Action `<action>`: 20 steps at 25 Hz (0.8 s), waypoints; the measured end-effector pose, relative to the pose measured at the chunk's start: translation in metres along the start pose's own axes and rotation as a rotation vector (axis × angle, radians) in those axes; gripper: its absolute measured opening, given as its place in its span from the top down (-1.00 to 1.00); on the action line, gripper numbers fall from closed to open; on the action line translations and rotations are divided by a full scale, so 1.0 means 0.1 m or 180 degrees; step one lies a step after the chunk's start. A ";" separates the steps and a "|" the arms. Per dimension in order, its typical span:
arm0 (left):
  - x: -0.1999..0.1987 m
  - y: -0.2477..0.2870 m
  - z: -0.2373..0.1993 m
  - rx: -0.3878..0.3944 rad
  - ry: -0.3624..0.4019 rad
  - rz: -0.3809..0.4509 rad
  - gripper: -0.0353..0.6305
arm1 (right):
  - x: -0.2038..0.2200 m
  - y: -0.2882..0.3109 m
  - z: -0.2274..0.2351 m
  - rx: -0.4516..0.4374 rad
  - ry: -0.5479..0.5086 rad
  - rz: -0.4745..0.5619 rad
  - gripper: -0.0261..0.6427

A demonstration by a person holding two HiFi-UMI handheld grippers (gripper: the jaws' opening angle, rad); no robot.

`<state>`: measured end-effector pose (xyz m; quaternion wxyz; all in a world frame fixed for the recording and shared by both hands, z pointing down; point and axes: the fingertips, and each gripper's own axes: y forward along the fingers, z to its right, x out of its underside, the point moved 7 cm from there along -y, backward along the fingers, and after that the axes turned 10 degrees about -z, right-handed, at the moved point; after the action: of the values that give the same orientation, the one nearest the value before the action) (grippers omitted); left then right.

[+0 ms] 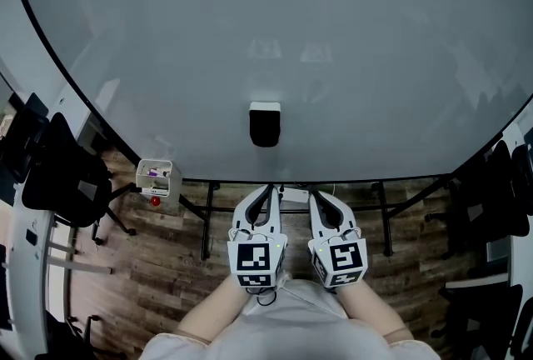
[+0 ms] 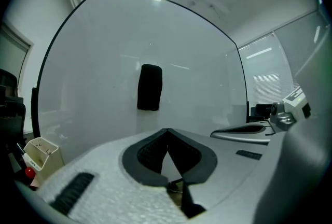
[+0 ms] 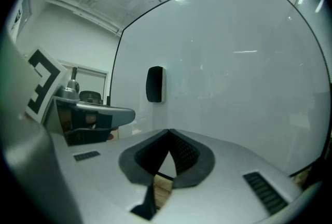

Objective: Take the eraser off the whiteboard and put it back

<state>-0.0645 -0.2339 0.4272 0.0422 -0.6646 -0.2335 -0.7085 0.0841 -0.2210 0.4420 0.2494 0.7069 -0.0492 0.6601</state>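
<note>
Nearest the camera, the white plastic left gripper (image 1: 268, 188) and the matching right gripper (image 1: 317, 195) are held side by side. Each has its jaws brought together at the tips, with nothing caught between them. The black oblong eraser (image 1: 265, 125) is seen ahead of and above both pairs of fingertips, well apart from them (more nearly in line with the left gripper). It is stuck flat to the lower middle of the large glossy whiteboard (image 1: 250, 33), with its long axis upright. Its body is dark, matte and round-cornered, and a white band is shown at its upper end.
</note>
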 end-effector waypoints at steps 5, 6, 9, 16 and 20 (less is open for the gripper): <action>0.03 0.01 0.05 0.0054 0.0008 -0.0060 0.84 | -0.02 -0.01 -0.01 -0.0019 -0.0053 -0.0005 0.84; 0.03 0.01 0.05 0.0056 0.0001 -0.0063 0.84 | -0.03 -0.01 -0.01 -0.0025 -0.0067 -0.0006 0.84; 0.01 0.03 0.05 0.0056 -0.0021 -0.0054 0.84 | -0.03 -0.01 -0.02 -0.0028 -0.0086 -0.0004 0.84; 0.02 0.03 0.08 0.0110 0.0007 -0.0042 0.84 | -0.01 -0.01 -0.02 -0.0023 -0.0072 0.0000 0.84; 0.00 0.03 0.08 0.0130 0.0019 -0.0038 0.84 | -0.01 -0.01 -0.02 -0.0010 -0.0091 -0.0008 0.84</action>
<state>-0.0558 -0.2337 0.4284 0.0523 -0.6601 -0.2517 -0.7058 0.0823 -0.2202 0.4404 0.2506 0.7159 -0.0529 0.6496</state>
